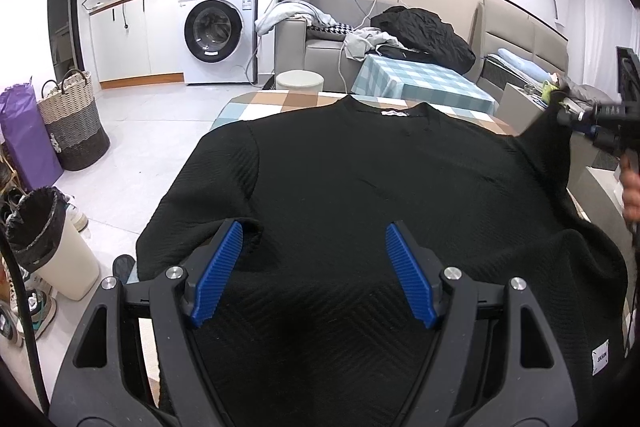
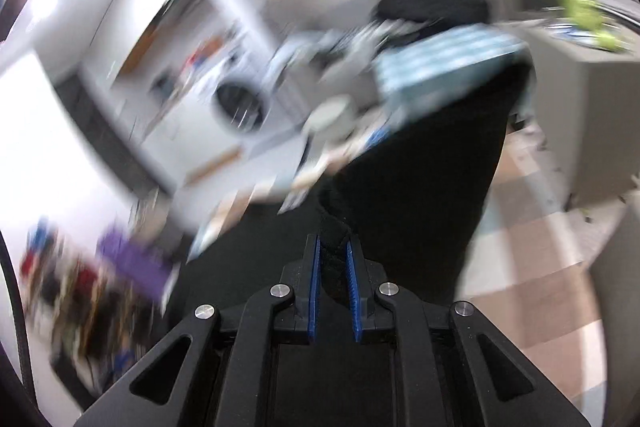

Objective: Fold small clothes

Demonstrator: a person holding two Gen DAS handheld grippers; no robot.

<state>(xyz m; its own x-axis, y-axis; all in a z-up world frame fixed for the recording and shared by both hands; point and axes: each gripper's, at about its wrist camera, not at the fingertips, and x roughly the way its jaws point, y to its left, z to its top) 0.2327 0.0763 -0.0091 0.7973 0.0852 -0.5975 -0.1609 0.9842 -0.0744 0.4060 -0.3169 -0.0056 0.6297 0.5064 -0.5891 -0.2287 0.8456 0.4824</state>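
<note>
A black knit sweater lies spread flat on a checked table, its collar at the far end. My left gripper hovers open over the near hem, with its blue pads apart and nothing between them. At the right edge of the left wrist view my right gripper holds up the right sleeve. The right wrist view is blurred by motion. There my right gripper is shut on a fold of the black sleeve, which hangs lifted above the table.
A sofa with piled clothes and a second checked cloth stand beyond the table. A round stool, a washing machine, woven baskets and a lined bin stand on the floor at left.
</note>
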